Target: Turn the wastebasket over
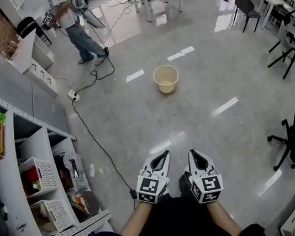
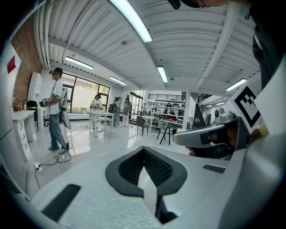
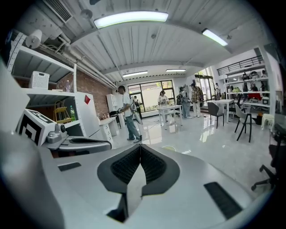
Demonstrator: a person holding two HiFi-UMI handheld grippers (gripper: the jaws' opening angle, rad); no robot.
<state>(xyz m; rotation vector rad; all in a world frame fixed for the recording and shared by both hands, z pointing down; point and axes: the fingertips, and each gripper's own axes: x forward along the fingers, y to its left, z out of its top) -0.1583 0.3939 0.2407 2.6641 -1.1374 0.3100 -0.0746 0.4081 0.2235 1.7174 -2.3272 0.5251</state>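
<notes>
Wastebasket point(image 1: 166, 78) stands upright on the glossy grey floor point(image 1: 225, 82), a pale cream bucket with its open mouth facing up, out in the open middle of the room and well apart from both grippers. The left gripper point(image 1: 165, 155) and the right gripper point(image 1: 193, 154) are side by side low in the head view, held out in front of the person's forearms, both pointing roughly toward the wastebasket. In the left gripper view the left gripper's jaws are clenched together, their ribbed dark pads meeting at the tip with nothing between them. In the right gripper view the right gripper's jaws are likewise pressed tight and empty, and a sliver of the wastebasket's pale rim point(image 3: 170, 148) shows just past the tip. Neither gripper touches anything. A black cable point(image 1: 98, 142) trails across the floor to the left, alongside the white shelving point(image 1: 2, 172), and a standing person point(image 1: 72, 20) is at the far side of the room
</notes>
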